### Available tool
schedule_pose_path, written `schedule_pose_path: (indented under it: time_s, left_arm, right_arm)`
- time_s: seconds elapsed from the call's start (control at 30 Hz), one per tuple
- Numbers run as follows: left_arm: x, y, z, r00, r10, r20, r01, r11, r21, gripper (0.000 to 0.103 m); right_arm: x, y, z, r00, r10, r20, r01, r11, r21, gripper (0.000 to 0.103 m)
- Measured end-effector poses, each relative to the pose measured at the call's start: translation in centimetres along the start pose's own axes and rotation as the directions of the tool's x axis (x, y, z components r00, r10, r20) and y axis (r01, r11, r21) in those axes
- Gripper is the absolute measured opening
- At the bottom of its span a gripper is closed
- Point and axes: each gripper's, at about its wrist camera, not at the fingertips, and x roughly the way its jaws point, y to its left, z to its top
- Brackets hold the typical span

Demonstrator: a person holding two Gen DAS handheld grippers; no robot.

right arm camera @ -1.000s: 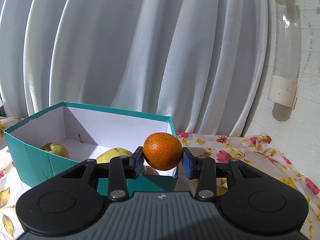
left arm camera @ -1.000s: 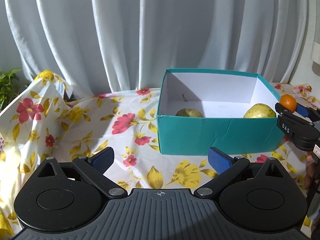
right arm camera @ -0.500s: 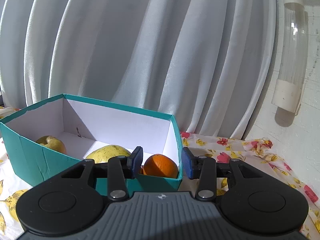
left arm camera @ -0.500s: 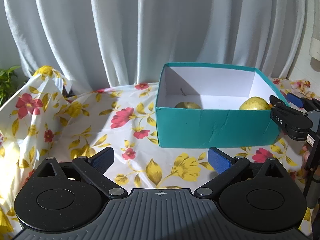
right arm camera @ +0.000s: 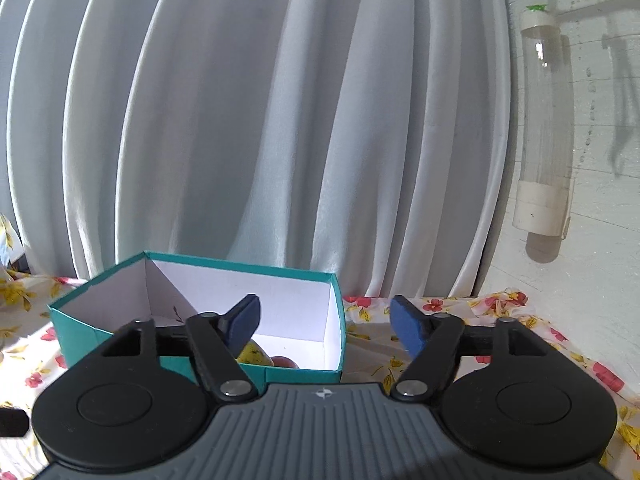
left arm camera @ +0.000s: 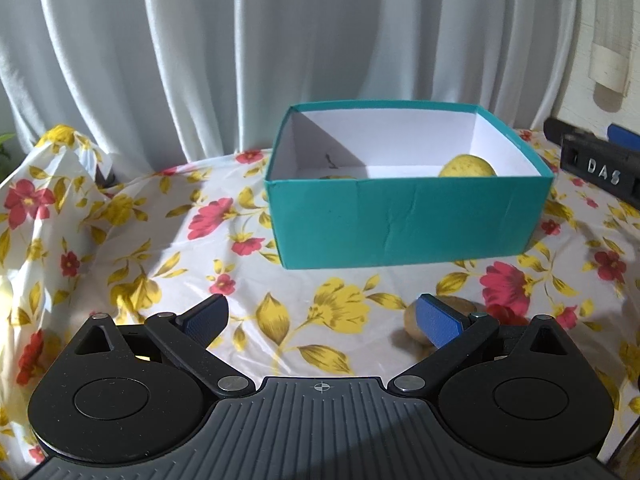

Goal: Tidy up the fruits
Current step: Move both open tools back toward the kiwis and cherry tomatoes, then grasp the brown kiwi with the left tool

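While the teal box [left arm camera: 408, 220] is sitting on the floral tablecloth [left arm camera: 168, 248] in front of the white curtain [left arm camera: 240, 52], the fruit is lying partly hidden inside it. Left wrist view: a yellow-green fruit [left arm camera: 467, 166] is showing above the near wall at the right end of the box, and the top of a second one [left arm camera: 338, 177] is just peeking over that wall further left. Right wrist view: a yellowish fruit [right arm camera: 253, 352] and a reddish-orange one [right arm camera: 285, 361] are lying side by side at the box's near corner; the reddish-orange one is mostly hidden, so its kind is unclear. A brownish fruit [left arm camera: 456, 310] is resting loose on the tabletop, outside the box and partly hidden behind the blue pad of the left gripper [left arm camera: 322, 320]. That gripper's jaws are standing spread, nothing between them. The right gripper [right arm camera: 325, 324] is hovering by the box's right end; its jaws have just been opening and are standing wide, empty. A clear tube [right arm camera: 546, 128] is hanging on the wall at right.
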Motion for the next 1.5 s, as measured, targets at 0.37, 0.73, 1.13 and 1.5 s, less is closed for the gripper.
schedule_pose_path:
  time_s: [0.37,0.73,1.13,1.5]
  left_arm:
    - [1.9,-4.7,-4.2,0.996,-0.084,-0.037,0.087,0.989,0.118,0.102]
    - [3.9,-7.0,-5.8,0.991,-0.102,-0.087,0.113,0.985,0.127,0.091]
    - [4.8,-7.7,-6.0,0.985,-0.124,-0.124,0.138,0.984,0.113,0.073]
    - [4.4,-7.3,-5.5,0.977,-0.161,-0.138,0.176,0.979,0.104,0.055]
  right_arm:
    - [-6.9,-0.3,0.4,0.997,-0.003,0.075,0.001,1.000,0.023,0.099]
    - [-8.0,-1.1,-1.2,0.999,-0.021,0.033,0.020,1.000,0.017,0.099]
    - [-8.0,-1.4,-1.6,1.000,-0.020,0.024,0.019,1.000,0.017,0.099]
    - [-7.8,-1.4,-1.5,0.999,-0.021,0.027,0.021,1.000,0.018,0.099]
